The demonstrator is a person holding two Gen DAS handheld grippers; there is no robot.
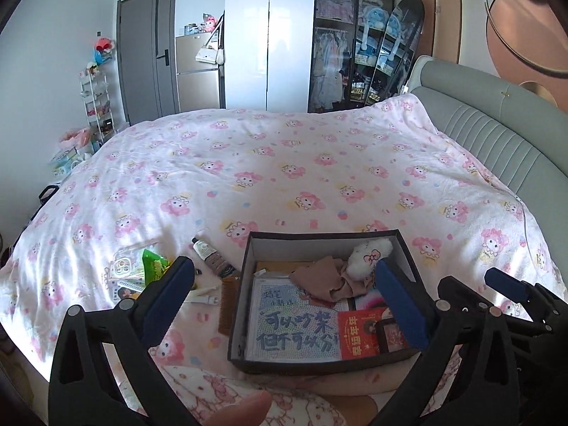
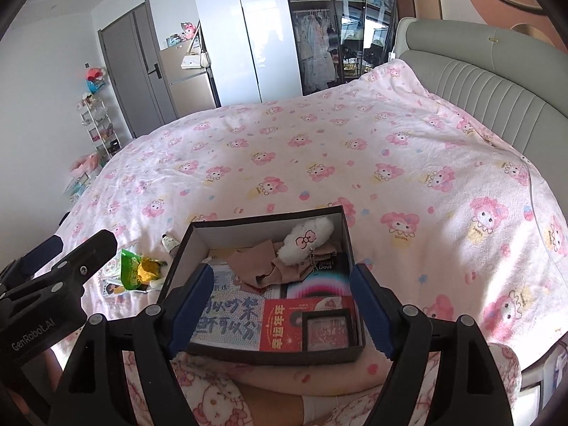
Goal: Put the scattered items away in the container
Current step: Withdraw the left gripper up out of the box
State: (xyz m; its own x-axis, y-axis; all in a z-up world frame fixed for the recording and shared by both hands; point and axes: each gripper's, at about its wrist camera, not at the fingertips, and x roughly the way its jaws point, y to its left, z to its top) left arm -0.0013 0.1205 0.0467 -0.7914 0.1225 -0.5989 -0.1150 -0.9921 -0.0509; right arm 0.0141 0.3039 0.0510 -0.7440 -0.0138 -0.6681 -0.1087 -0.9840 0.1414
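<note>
Sunlit bedroom [image 1: 53,71], pink-quilted bed [image 1: 284,163]

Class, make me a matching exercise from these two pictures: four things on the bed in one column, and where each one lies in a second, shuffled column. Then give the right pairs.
Things
1. white plush toy
2. comb
3. green snack bag
4. red booklet

Places
A. on the blanket, touching the box's left wall
B. in the box, near corner
C. in the box, far end
D. in the pile left of the box

Pairs: 1-C, 2-A, 3-D, 4-B

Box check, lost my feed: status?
Both claws, left and right, open, empty. Box part filled. Comb, tube, snack bag still out. Nothing blocking.
</note>
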